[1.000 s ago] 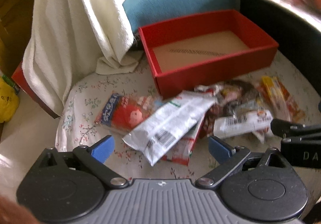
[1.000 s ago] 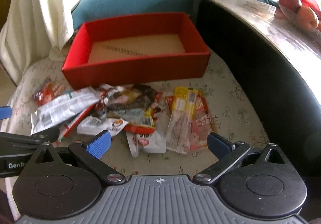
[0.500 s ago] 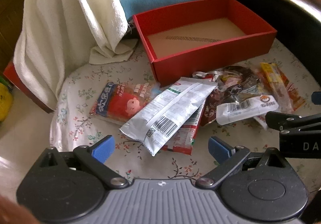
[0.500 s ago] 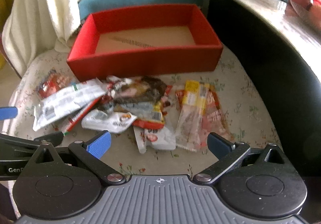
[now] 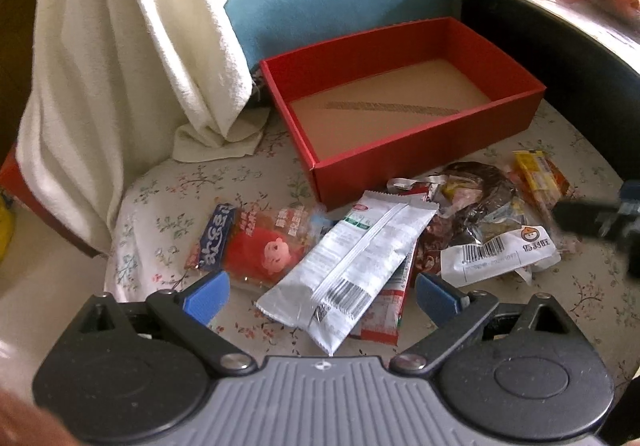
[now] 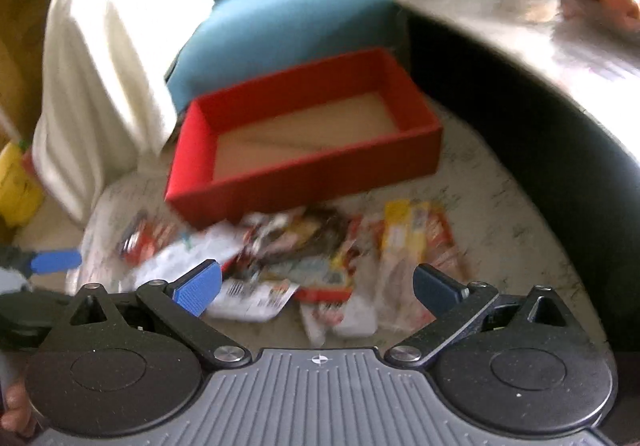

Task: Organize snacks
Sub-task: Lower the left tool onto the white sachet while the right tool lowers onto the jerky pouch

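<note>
Left wrist view showed the left gripper (image 5: 322,296) spread wide and holding nothing, its blue pads flanking a silver-white snack packet (image 5: 347,268) in the snack pile (image 5: 460,222) on the floral cushion (image 5: 160,198), just before the empty red box (image 5: 404,106). The right gripper (image 6: 318,286) likewise gaped empty over the blurred pile.

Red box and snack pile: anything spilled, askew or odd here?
Nothing is damaged. The red box sits empty while every snack lies heaped on the floral cloth before it; the long white packet overlaps others. The right wrist view is motion-blurred.
</note>
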`<state>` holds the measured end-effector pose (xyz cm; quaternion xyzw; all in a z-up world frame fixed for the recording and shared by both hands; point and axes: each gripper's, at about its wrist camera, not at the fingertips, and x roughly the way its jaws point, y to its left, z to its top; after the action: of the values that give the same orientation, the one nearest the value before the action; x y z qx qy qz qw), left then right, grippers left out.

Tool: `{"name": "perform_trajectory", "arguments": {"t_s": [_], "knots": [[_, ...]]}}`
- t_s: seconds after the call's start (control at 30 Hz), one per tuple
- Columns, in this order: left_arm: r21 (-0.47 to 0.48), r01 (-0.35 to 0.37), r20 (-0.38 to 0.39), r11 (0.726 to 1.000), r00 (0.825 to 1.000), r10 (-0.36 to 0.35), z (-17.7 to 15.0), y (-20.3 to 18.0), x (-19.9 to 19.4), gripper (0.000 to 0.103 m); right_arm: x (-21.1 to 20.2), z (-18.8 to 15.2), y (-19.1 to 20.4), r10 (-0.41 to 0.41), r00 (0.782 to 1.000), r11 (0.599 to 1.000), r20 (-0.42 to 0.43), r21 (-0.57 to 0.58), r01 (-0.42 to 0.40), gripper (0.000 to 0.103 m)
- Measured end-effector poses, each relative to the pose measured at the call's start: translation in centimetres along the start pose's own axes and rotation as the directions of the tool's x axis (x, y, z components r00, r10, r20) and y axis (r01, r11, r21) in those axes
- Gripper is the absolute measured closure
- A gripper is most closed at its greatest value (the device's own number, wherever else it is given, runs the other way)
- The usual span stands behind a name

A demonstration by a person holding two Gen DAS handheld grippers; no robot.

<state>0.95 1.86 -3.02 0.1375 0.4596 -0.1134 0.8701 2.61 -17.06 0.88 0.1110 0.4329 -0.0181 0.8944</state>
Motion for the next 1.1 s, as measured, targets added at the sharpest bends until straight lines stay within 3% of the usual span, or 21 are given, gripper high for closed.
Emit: {"name": "perform_trajectory", "arguments": {"t_s": [0.23,0.4,0.53,0.67,0.77,0.93,1.1], "knots": [[0.091,0.056,-0.045,0.994,0.998,-0.052,1.3,-0.1,3.1,0.009,2.6,1.4,0.6,-0.105,0.991,0.984,-0.076,-0.152,0.093,0.0],[0.083,0.129,-0.096,0.988,0.988,-0.121,1.9,-0.5,5.0,0.01,4.6,2.3,0.9,-0.096,0.985,0.98,-0.143,-0.188,0.068,0.0],[0.154,0.142,-0.101,0.978,0.987,-0.128,2.5,-1.3,6.7,0.011,6.3,3.6,0.6,-0.078,0.979,0.984,-0.186,-0.173,0.045,0.001],[0.167,0.165,-0.171,0.972,0.976,-0.136,2.9,-1.5,9.1,0.013,7.1,3.7,0.1,-0.068,0.974,0.989,-0.215,-0.141,0.038,0.001],[0.178,0.17,-0.168,0.969,0.976,-0.14,2.5,-1.9,8.7,0.02,7.3,3.4,0.0,-0.078,0.971,0.987,-0.226,-0.152,0.044,0.001],[0.133,0.259,-0.219,0.957,0.949,-0.226,1.3,-2.7,7.4,0.03,7.5,3.3,-0.5,-0.074,0.965,0.991,-0.253,-0.128,0.043,0.001],[0.089,0.263,-0.22,0.961,0.946,-0.238,0.3,-3.0,5.9,0.032,8.0,2.6,0.2,-0.081,0.96,0.985,-0.269,-0.167,0.036,0.001]]}}
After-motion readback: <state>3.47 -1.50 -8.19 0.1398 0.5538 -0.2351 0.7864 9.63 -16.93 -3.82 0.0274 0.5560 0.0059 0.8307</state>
